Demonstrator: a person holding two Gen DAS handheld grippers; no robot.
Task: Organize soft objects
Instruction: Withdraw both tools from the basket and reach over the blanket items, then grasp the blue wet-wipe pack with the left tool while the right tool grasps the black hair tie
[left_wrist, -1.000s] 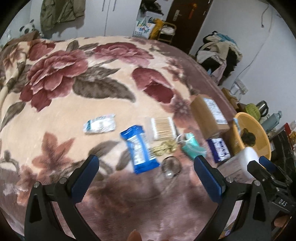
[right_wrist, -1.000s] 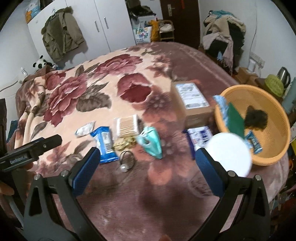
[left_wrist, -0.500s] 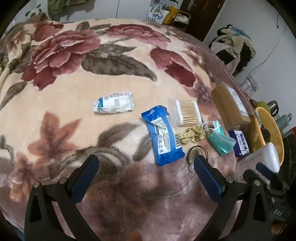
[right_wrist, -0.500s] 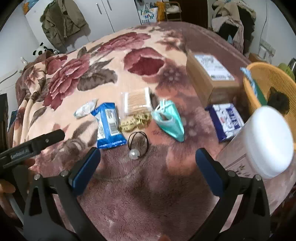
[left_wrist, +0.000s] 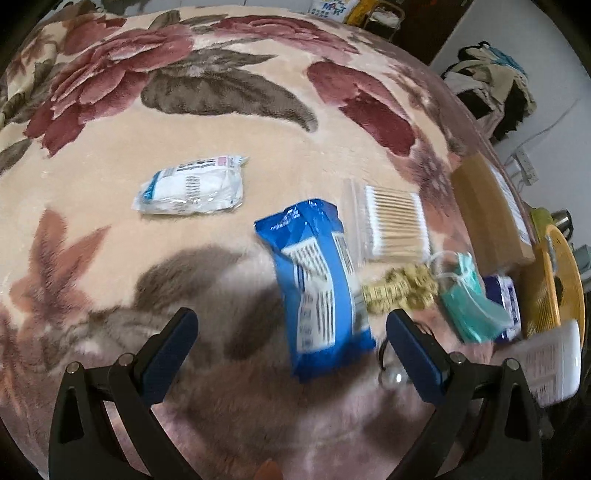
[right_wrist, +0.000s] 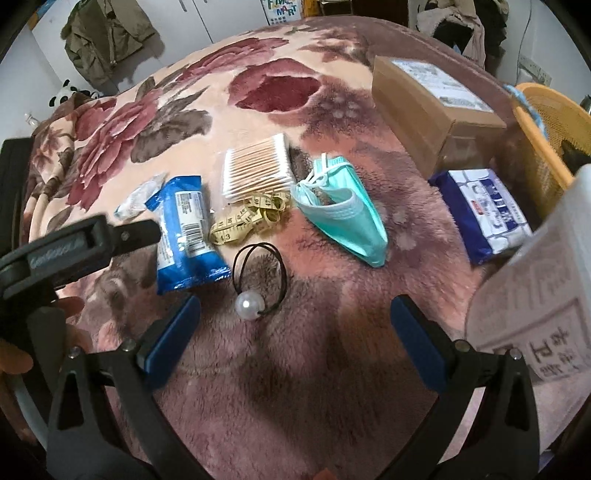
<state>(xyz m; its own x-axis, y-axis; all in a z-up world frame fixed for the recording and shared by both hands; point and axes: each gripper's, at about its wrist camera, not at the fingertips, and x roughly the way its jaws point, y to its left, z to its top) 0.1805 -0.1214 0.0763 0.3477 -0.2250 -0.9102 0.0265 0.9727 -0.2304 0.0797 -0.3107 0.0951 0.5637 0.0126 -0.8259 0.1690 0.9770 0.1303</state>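
Movement: you had brought both tools lower and closer over the bed (left_wrist: 110, 229) since the earlier frame, so the row of small things filled more of each view.
Left tool (left_wrist: 291, 347): its fingers stood wide apart and held nothing; it hung over the blue wipes pack (left_wrist: 321, 280), not touching it.
Right tool (right_wrist: 295, 332): also spread wide and empty, poised just behind the hair tie with the pearl bead (right_wrist: 258, 280).
Soft things: the white gauze packet (left_wrist: 190, 190), cotton swab bag (right_wrist: 256, 168), yellow tape measure (right_wrist: 249, 218), green face mask (right_wrist: 345, 218) and navy tissue pack (right_wrist: 484, 210) all lay on the blanket; the orange basket (right_wrist: 546, 136) stood at the bed's right edge.
Crowding risk: the swabs, tape and wipes pack lay touching or nearly so; a wide closing could have dragged a neighbour along.
Slip risk: the glossy wrappers would probably have slid if you pinched only a corner.
Snag risk: the mask's loops and the tape's coils could have caught on a finger.
Collision risk: the white container (right_wrist: 546, 295) sat close by your right tool, and your left tool crossed the right view's edge.
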